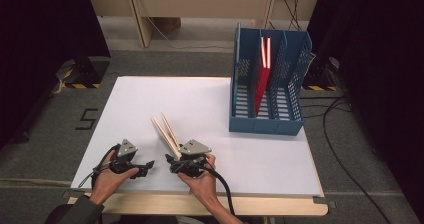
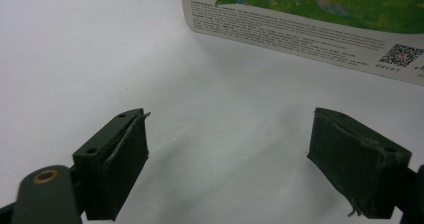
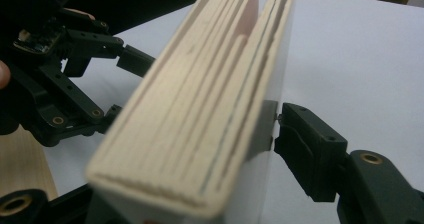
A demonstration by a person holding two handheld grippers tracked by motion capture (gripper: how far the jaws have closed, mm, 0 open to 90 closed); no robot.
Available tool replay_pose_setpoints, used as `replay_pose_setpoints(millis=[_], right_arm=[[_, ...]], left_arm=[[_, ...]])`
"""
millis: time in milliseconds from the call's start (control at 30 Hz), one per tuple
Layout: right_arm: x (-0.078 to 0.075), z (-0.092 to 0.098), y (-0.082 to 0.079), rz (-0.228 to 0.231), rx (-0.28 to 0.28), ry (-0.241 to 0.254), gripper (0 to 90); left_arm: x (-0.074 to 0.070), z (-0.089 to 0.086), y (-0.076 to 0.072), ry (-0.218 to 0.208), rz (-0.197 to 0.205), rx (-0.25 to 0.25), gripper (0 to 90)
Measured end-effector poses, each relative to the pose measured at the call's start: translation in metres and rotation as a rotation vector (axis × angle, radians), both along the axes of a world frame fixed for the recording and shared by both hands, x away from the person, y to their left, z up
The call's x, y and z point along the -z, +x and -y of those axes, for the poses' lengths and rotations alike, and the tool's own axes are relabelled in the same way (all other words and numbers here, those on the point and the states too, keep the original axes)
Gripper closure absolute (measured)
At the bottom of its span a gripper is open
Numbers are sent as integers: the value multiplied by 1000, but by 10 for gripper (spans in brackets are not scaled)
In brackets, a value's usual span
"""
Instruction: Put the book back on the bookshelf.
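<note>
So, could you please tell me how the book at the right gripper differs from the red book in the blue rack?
The book at the right gripper stands on the white table, page edges up; the red book leans in the blue rack. The first sits between the right gripper jaws; nothing touches the red one. Both stand on edge.

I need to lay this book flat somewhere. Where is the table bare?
The white table is bare left of the blue file rack, and along the near right edge. It is crowded near the front, around the book, left gripper and right gripper.
</note>
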State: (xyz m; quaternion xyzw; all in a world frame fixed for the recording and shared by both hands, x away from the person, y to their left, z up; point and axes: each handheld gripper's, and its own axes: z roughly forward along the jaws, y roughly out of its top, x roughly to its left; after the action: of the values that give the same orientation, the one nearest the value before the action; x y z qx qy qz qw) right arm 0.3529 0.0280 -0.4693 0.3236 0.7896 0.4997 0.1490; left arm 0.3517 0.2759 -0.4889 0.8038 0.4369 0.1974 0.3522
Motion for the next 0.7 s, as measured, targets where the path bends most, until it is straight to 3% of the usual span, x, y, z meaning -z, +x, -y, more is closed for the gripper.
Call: replay_pose_setpoints(millis=[267, 500, 600, 700], right_arm=[[6, -4, 1, 55, 15, -2, 477], [7, 6, 9, 98, 37, 15, 664], [6, 15, 16, 73, 46, 50, 720], [5, 25, 24, 79, 48, 73, 749]], left_arm=[[0, 0, 0, 0, 2, -1, 151], [1, 1, 0, 5, -3, 5, 151], [1, 2, 0, 3, -4, 5, 151], [1, 2, 0, 2, -4, 8, 151]])
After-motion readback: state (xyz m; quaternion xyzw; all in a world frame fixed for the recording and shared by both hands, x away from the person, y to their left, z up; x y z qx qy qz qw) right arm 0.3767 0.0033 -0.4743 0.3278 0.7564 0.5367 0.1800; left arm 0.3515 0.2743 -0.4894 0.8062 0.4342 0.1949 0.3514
